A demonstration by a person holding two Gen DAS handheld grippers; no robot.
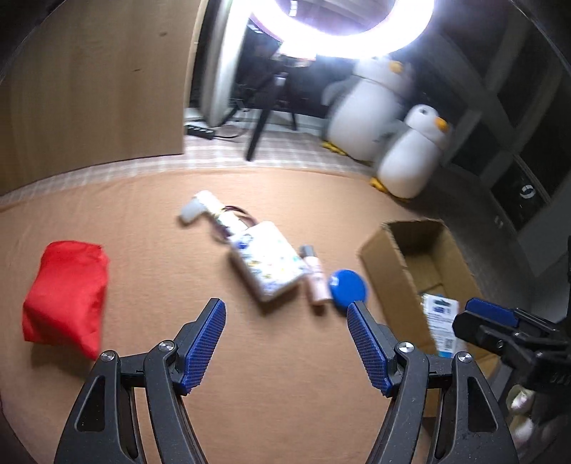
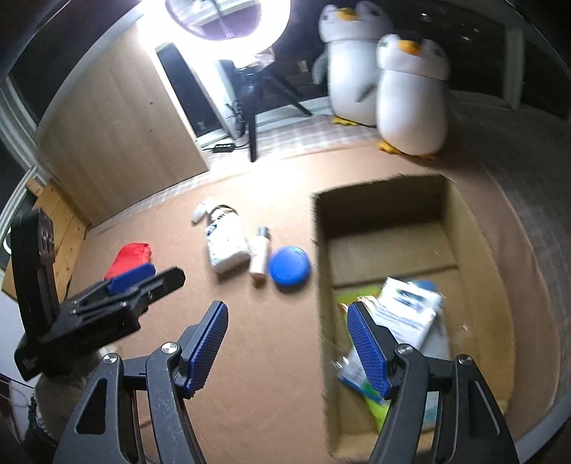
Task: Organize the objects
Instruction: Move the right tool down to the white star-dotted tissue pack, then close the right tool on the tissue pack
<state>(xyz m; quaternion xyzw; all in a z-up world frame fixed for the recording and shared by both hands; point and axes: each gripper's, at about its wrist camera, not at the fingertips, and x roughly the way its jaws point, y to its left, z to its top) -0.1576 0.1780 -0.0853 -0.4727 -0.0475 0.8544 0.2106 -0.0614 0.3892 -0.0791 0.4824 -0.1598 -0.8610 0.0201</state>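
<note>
On the tan surface lie a red pouch point(image 1: 66, 294), a white printed pack point(image 1: 266, 264) with a white plug and cable point(image 1: 201, 208) behind it, a slim pink tube point(image 1: 316, 275) and a blue round disc point(image 1: 349, 287). A cardboard box point(image 1: 378, 250) at the right holds a white-and-blue packet point(image 1: 442, 323). My left gripper point(image 1: 287, 314) hangs open and empty over bare surface, short of the pack. My right gripper point(image 2: 287, 316) is open and empty at the box's point(image 2: 319, 271) left wall, above packets point(image 2: 407, 310) inside. The disc point(image 2: 289, 265), tube point(image 2: 259, 254) and pack point(image 2: 226, 246) lie left of the box.
Two plush penguins point(image 1: 410, 157) stand at the back right, and a ring light point(image 1: 342, 32) on a tripod glares behind the surface. A wooden panel point(image 1: 92, 85) rises at the back left. The right gripper's body point(image 1: 506, 332) shows at the left view's right edge.
</note>
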